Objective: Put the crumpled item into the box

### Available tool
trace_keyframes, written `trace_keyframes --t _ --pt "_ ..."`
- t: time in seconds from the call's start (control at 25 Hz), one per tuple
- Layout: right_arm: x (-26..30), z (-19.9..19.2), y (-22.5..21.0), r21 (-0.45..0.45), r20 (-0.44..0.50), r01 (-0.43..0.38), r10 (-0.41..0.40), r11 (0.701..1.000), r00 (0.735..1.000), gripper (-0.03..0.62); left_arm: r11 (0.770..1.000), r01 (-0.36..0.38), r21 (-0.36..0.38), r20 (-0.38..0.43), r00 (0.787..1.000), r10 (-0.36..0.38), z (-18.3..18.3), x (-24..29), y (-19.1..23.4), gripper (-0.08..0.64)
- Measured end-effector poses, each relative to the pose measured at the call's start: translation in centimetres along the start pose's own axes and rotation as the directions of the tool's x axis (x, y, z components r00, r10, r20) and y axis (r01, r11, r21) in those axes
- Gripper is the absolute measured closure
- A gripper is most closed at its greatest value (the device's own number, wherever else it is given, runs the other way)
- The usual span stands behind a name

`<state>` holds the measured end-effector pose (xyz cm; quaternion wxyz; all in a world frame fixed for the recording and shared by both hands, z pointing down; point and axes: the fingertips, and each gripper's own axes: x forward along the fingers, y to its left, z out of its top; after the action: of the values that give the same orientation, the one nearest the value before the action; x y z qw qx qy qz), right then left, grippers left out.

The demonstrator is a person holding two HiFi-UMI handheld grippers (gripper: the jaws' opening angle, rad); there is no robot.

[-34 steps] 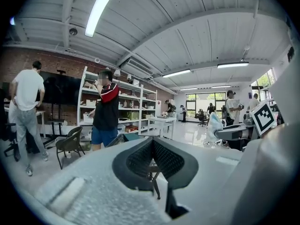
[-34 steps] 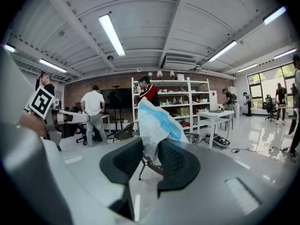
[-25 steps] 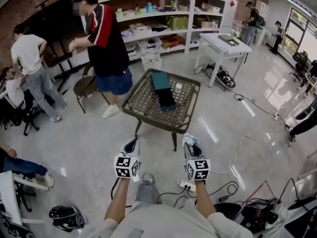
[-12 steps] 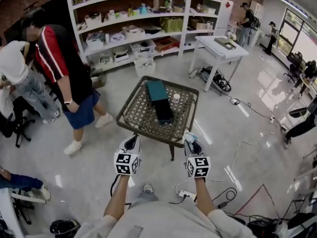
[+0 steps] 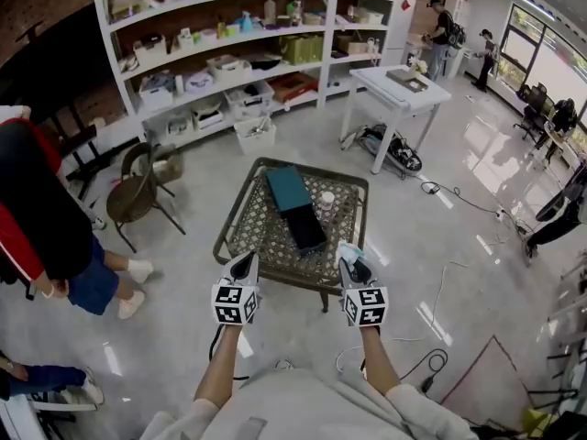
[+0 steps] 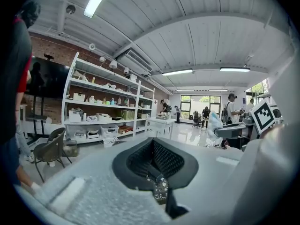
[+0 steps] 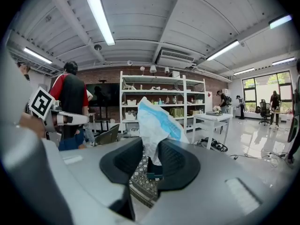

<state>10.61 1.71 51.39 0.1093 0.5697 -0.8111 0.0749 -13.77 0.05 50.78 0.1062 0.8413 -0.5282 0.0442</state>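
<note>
My right gripper (image 5: 350,264) is shut on the crumpled item (image 5: 348,249), a white and blue wad that sticks up between the dark pads (image 7: 157,121). It hangs just short of the near edge of a low wicker table (image 5: 266,246). On that table lie a dark open box (image 5: 308,230), its teal lid (image 5: 288,188) and a small white jar (image 5: 326,200). My left gripper (image 5: 246,262) is held level beside the right one, also at the table's near edge. Its jaws are together with nothing between them (image 6: 157,161).
A person in a red and black shirt (image 5: 37,218) stands at the left, near a folding chair (image 5: 138,191). White shelves (image 5: 229,53) line the back wall. A white table (image 5: 404,85) with a bag (image 5: 390,145) under it is at the right. Cables (image 5: 431,356) run over the floor.
Both grippers have come forward to the wicker table's near edge, side by side. The person in the red and black shirt has gone off to the left of the view.
</note>
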Motion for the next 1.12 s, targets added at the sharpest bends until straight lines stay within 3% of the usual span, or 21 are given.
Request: trace_keyframes --t 0.48,1.12 --pt "3.7 0.2 -0.5 0.023 -0.025 0.087 -0.086 0.996 0.996 0.491 0.997 0.080 0.007 -0.024 0.997 -0.079 0.8 4.8 3.1 0.554" --pt "8.9 -1.2 -2.7 0.042 -0.047 0.076 -0.074 0.996 0.996 0.491 0.997 0.077 -0.002 -0.061 0.995 -0.077 -1.0 9.9 4.7 0.554"
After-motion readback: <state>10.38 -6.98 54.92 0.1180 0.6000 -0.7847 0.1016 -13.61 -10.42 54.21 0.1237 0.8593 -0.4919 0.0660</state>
